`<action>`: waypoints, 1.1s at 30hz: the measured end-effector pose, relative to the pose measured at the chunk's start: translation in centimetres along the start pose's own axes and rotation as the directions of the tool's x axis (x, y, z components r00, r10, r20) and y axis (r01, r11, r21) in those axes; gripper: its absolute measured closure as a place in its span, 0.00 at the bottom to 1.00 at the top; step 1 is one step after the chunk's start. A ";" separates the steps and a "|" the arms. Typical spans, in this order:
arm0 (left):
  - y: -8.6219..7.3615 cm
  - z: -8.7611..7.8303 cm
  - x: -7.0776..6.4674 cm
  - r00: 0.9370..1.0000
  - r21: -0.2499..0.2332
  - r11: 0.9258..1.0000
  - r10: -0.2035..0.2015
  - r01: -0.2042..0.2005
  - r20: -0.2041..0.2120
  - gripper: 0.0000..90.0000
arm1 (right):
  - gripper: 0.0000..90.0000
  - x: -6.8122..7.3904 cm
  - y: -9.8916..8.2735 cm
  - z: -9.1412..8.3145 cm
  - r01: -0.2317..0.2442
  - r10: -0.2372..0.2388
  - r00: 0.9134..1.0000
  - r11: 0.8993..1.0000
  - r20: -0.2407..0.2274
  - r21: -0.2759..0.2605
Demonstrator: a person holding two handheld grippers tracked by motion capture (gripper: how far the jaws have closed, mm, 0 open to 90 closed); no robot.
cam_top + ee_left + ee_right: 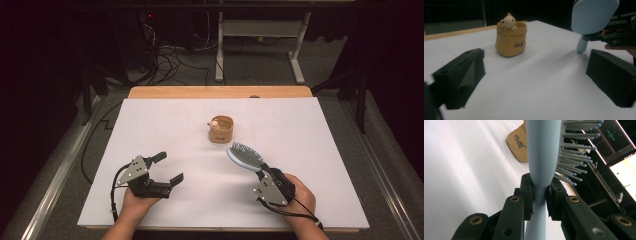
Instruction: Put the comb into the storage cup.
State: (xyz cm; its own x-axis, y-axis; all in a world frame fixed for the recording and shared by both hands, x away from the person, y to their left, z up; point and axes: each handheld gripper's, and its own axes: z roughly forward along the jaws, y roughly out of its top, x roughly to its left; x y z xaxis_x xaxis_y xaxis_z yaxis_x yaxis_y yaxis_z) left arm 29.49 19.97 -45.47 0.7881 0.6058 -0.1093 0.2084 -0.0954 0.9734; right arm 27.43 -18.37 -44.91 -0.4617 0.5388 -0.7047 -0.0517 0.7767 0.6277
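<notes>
Right tongs (263, 170) clamped on the neck of the light-blue hairbrush (245, 156), just where handle meets head (pads pressing from both sides in the right gripper view (539, 192)); grip placed there presumably to keep the long head from swinging and to leave the bristles free. Brush carried clear of the white table (165, 125), head pointing up and away toward the pot, bristle face turned sideways, handle end trailing down behind the tongs. Left tongs (167, 167) wide open with nothing between the jaws, held low over the near-left part of the table and aimed toward the small tan pot (221, 129), probably kept ready to steady the pot. Pot standing upright near the table's middle, a small bear figure (508, 20) perched at its rim, lettering on the side facing the left gripper view. Brush head near the pot on its near-right side but apart from it. Open room: bare white surface on all sides of the pot, broad free lanes from either hand toward it. Edges: far wooden table edge (220, 92) well behind the pot; near edge just under both forearms (little margin for drawing back); left and right edges well apart from both tongs. Likely risk: bristles catching the pot rim and tipping so light a container.
</notes>
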 end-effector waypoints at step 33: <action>-0.2 0.4 -0.6 1.000 -0.032 0.999 0.001 -0.001 0.008 0.00 | 0.87 -2.6 -0.3 -0.6 -0.431 0.419 0.899 0.898 -0.126 -0.092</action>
State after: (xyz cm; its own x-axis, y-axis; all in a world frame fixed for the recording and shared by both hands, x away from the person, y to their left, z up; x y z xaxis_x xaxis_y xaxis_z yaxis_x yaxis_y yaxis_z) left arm 29.19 19.31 -45.70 0.7927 0.5997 -0.1096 0.1889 -0.0708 0.9794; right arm 28.08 -20.20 -43.10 -0.5485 0.7686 -0.3292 0.0708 0.4350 0.8977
